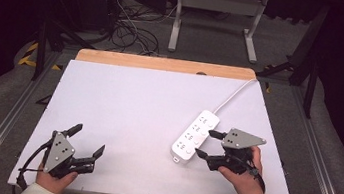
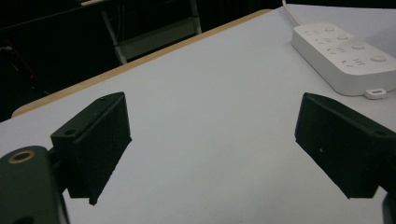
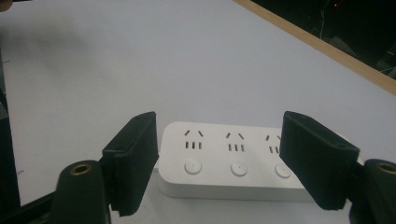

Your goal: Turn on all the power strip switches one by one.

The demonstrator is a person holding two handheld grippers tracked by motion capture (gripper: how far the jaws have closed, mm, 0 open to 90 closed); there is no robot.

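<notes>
A white power strip [image 1: 194, 135] with several sockets and round buttons lies at the right of the white table top [image 1: 133, 107]. Its white cord [image 1: 233, 96] runs off toward the far right corner. My right gripper [image 1: 204, 142] hovers at the strip's right side, jaws wide apart and touching nothing. In the right gripper view the strip [image 3: 233, 154] lies crosswise just beyond my right gripper [image 3: 219, 140]. My left gripper [image 1: 89, 139] rests near the front left, open and empty. In the left gripper view my left gripper [image 2: 210, 126] faces bare table, with the strip [image 2: 343, 51] at the upper right.
A wooden strip [image 1: 164, 64] borders the table's far edge. Beyond it stand a grey metal frame [image 1: 217, 2] and loose cables [image 1: 129, 26] on the floor. Metal rails [image 1: 11, 111] run along both sides of the table.
</notes>
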